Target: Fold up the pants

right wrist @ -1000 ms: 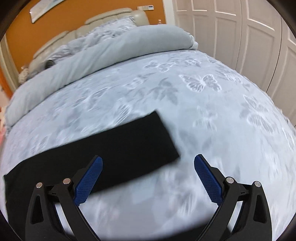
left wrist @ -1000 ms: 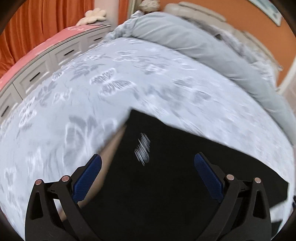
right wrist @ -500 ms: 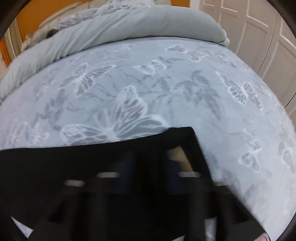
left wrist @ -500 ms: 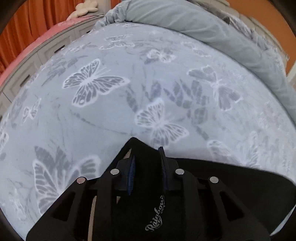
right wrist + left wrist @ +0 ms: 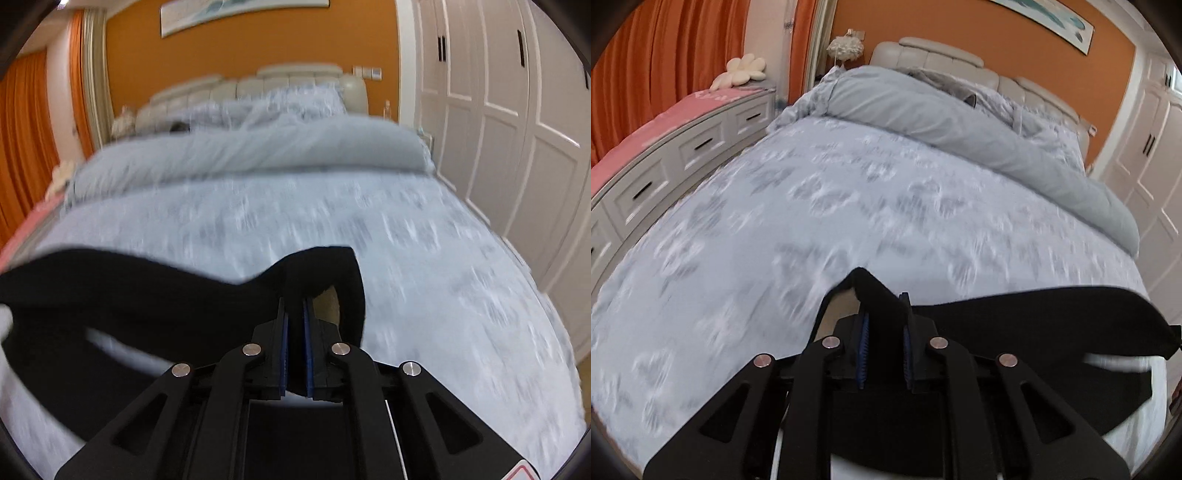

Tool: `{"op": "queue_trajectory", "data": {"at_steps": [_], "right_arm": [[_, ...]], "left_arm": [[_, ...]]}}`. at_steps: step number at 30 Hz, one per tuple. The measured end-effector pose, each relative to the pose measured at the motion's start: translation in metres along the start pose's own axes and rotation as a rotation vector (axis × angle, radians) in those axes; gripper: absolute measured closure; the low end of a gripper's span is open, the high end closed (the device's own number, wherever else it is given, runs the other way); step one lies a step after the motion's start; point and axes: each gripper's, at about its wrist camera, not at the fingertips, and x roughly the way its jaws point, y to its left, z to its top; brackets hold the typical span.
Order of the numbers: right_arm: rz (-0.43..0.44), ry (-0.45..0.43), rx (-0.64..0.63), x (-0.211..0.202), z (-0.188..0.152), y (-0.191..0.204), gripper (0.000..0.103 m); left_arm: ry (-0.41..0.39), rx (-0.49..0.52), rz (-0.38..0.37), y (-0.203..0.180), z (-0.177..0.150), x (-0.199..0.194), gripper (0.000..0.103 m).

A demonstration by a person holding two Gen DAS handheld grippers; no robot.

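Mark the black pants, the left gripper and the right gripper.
black pants (image 5: 1071, 317): left wrist view, lifted fabric span.
left gripper (image 5: 884, 328): left wrist view, between the clamped fingertips.
right gripper (image 5: 294, 325): right wrist view, between the clamped fingertips.

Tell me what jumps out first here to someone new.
The black pants, pinched at one corner by the left gripper and at the other by the right gripper, stretched between them above the butterfly-print bedspread. Behind it, a rolled grey duvet against the orange wall.

pants (image 5: 1052, 317): 1; grippers: 2, left gripper (image 5: 884, 325), right gripper (image 5: 294, 314); bed (image 5: 812, 221): 1
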Motion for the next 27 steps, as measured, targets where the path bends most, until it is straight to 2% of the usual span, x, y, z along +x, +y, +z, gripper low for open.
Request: {"op": "queue_trajectory", "data": {"at_steps": [4,5,6,7,8,10,12,14,16,18,21,23,25,27], "right_arm": [[0.002,0.102,0.029,-0.013,-0.071,-0.018,0.097],[-0.005,0.131,0.034,-0.011,-0.086,-0.019,0.094],[-0.02,0.167,0.042,-0.008,-0.102,-0.024,0.087],[-0.04,0.181,0.047,-0.007,-0.111,-0.022,0.07],[-0.075,0.19,0.054,-0.009,-0.122,-0.025,0.056],[-0.117,0.174,0.097,-0.023,-0.135,-0.028,0.05],[-0.099,0.145,0.141,-0.039,-0.138,-0.03,0.041],[-0.07,0.091,0.198,-0.063,-0.139,-0.034,0.03],[-0.009,0.055,0.263,-0.08,-0.14,-0.038,0.023],[0.058,0.05,0.336,-0.085,-0.141,-0.041,0.022],[0.148,0.092,0.446,-0.077,-0.141,-0.035,0.022],[0.238,0.081,0.487,-0.076,-0.137,-0.022,0.022],[0.24,0.115,0.478,-0.064,-0.129,-0.007,0.022],[0.196,0.192,0.472,-0.038,-0.123,0.0,0.022]], "left_arm": [[0.096,-0.034,0.011,0.033,-0.07,-0.016,0.088],[0.137,-0.029,0.027,0.04,-0.093,-0.013,0.082],[0.161,-0.026,0.043,0.045,-0.111,-0.009,0.078],[0.191,-0.022,0.077,0.049,-0.13,-0.001,0.076],[0.203,-0.031,0.08,0.052,-0.14,0.001,0.076],[0.2,-0.083,0.058,0.056,-0.155,0.0,0.075],[0.143,-0.145,0.013,0.057,-0.161,-0.017,0.059],[0.079,-0.217,-0.042,0.058,-0.158,-0.034,0.027],[0.06,-0.283,-0.09,0.061,-0.158,-0.04,0.023],[0.1,-0.355,-0.149,0.069,-0.163,-0.034,0.023],[0.164,-0.397,-0.162,0.066,-0.174,-0.014,0.023],[0.183,-0.419,-0.185,0.06,-0.179,-0.006,0.023],[0.2,-0.436,-0.232,0.054,-0.179,0.002,0.023],[0.254,-0.457,-0.228,0.046,-0.177,0.022,0.022]]}}
